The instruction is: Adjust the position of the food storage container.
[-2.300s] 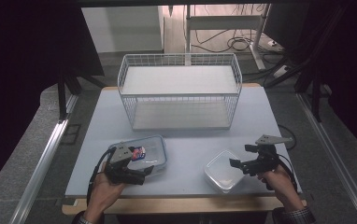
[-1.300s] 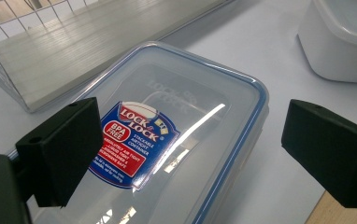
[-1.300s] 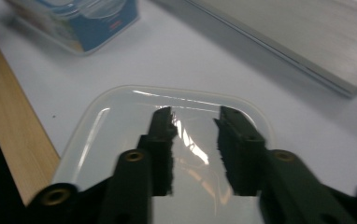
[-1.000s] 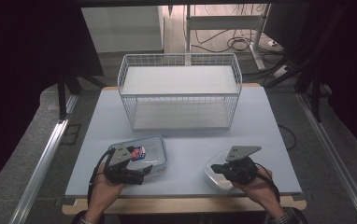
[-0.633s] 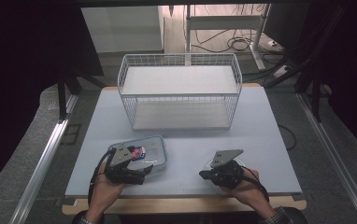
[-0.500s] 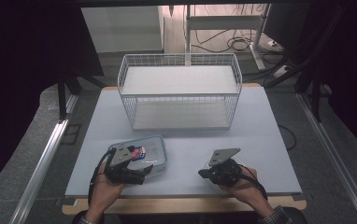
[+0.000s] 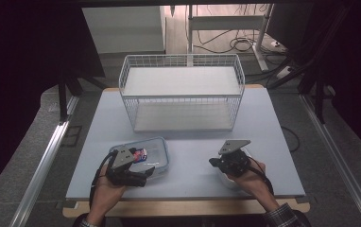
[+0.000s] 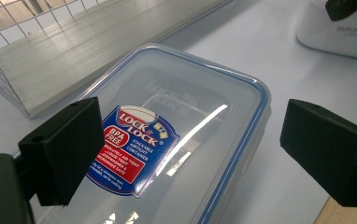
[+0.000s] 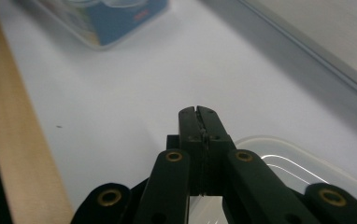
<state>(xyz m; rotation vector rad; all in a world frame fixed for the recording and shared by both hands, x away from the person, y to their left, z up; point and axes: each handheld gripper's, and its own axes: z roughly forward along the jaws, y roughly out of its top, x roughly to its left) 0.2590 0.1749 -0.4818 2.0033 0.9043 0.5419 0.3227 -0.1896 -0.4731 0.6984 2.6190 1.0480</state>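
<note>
Pale blue-grey bench (image 7: pixel 188 142) with a wooden front edge, under dim surroundings. Left claw (image 8: pixel 200 154), jaws spread wide, hovers over a clear rectangular plastic container with a blue-rimmed lid and a red-and-blue label (image 8: pixel 167 135) at the bench's front left. Right claw (image 9: pixel 199 116), jaws pressed together with nothing visibly between them, sits over the rim of a clear, lidless plastic tub (image 9: pixel 303 168) at the front right, the two containers well apart. Beyond both stands a white wire basket (image 7: pixel 183 92) at the bench's far middle.
</note>
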